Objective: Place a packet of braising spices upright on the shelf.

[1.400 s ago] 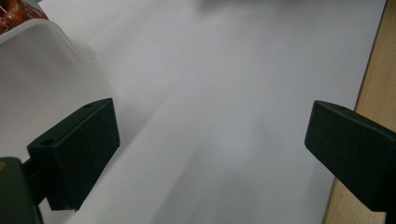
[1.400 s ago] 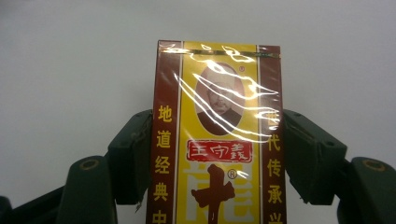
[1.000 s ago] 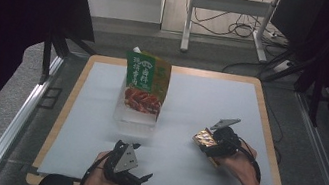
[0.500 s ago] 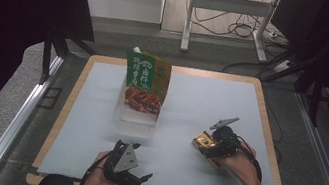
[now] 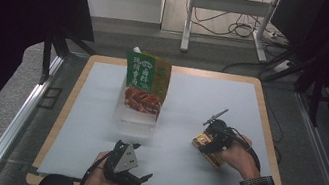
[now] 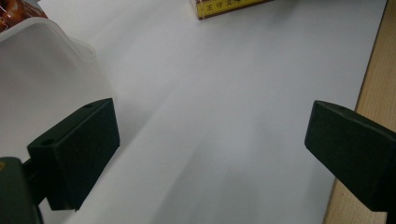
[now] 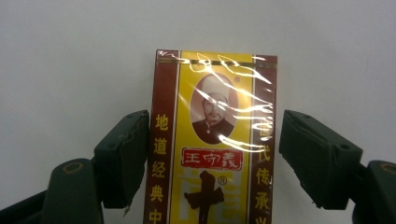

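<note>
While my left gripper sits spread wide over the white mat near the clear tub, my right gripper straddles the yellow box, jaws having just been opening, right pad off it

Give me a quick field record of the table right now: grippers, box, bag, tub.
right gripper: jaws astride the yellow box; left jaw at its edge, right jaw apart from it
left gripper: open, nothing between the jaws, at the near edge of the table
bag: upright, standing in the clear tub
yellow box: lying flat on the white sheet
</note>
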`<action>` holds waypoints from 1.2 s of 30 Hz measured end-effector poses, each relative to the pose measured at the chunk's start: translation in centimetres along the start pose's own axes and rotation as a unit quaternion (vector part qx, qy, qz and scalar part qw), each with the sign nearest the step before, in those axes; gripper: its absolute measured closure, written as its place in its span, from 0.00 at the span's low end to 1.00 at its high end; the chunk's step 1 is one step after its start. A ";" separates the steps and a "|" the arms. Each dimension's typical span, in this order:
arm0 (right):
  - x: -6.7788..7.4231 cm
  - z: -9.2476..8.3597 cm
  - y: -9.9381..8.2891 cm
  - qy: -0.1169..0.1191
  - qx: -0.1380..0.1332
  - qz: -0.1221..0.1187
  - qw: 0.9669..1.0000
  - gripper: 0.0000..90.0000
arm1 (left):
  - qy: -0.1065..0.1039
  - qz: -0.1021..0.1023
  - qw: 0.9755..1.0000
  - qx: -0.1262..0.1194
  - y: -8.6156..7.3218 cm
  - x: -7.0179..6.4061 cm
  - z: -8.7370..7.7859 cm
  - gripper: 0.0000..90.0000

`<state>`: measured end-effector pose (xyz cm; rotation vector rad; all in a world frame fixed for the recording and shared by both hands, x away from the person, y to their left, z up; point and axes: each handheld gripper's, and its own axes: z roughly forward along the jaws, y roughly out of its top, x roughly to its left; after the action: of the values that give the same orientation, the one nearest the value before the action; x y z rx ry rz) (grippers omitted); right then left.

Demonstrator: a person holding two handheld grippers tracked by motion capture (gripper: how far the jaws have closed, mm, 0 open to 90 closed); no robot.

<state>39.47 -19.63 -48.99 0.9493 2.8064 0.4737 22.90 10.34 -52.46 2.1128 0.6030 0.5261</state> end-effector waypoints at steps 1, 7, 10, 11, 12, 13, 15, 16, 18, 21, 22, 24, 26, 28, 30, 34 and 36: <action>0.0 0.1 0.2 0.002 0.009 -0.002 1.000 0.28 | 0.000 0.000 1.000 0.000 0.0 0.0 0.0 0.03; 0.0 0.8 1.0 0.004 0.040 -0.004 0.999 0.28 | 0.000 0.002 1.000 0.002 0.0 0.0 0.0 0.03; -0.1 1.1 1.3 0.008 0.050 -0.003 0.999 0.30 | 0.000 0.003 1.000 0.002 0.0 -0.1 0.0 0.03; 0.0 1.2 1.3 0.010 0.054 -0.001 0.998 0.32 | 0.000 0.003 1.000 0.003 0.0 -0.1 0.1 0.03; 0.0 1.3 1.4 0.009 0.055 -0.002 0.998 0.32 | 0.000 0.003 1.000 0.003 0.0 -0.1 0.1 0.03; 0.1 1.2 1.5 0.007 0.057 -0.002 0.998 0.33 | 0.000 0.003 1.000 0.003 0.0 -0.1 0.1 0.03; 0.1 1.2 1.5 0.007 0.058 -0.001 0.998 0.34 | 0.000 0.003 1.000 0.003 0.0 -0.1 0.1 0.03; 0.1 1.2 1.5 0.005 0.058 -0.001 0.998 0.34 | 0.000 0.003 1.000 0.003 0.0 -0.1 0.0 0.03; 0.2 1.1 1.4 0.004 0.056 -0.003 0.998 0.35 | 0.001 0.003 1.000 0.003 0.0 0.0 0.0 0.03; 0.2 0.7 1.3 0.000 0.044 -0.002 0.999 0.35 | 0.002 0.003 1.000 0.002 0.0 0.0 0.0 0.03; 0.2 0.5 1.2 -0.002 0.040 -0.001 0.999 0.35 | 0.002 0.003 1.000 0.002 0.0 0.0 0.0 0.03; 0.1 0.1 1.1 -0.003 0.029 -0.001 1.000 0.35 | 0.002 0.003 1.000 0.002 0.0 0.0 0.0 0.03; 0.1 -0.4 1.0 -0.005 0.012 -0.001 1.000 0.35 | 0.002 0.003 1.000 0.002 0.0 0.0 0.0 0.03; 0.0 -0.8 0.9 -0.003 -0.001 -0.001 1.000 0.35 | 0.002 0.003 1.000 0.002 0.0 0.0 0.0 0.03; 0.0 -1.2 0.8 -0.004 -0.018 0.000 1.000 0.35 | 0.002 0.003 1.000 0.003 0.0 -0.1 0.0 0.03; 0.0 -2.0 0.5 -0.004 -0.049 0.003 0.999 0.35 | 0.003 0.005 1.000 0.006 0.0 -0.1 0.1 0.03; -0.1 -2.3 0.4 -0.005 -0.065 0.001 0.998 0.35 | 0.003 0.006 1.000 0.007 0.0 -0.1 0.1 0.03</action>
<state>39.22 -19.92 -46.66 0.9252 2.7269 0.6414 22.86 10.18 -52.55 2.1286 0.6001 0.5369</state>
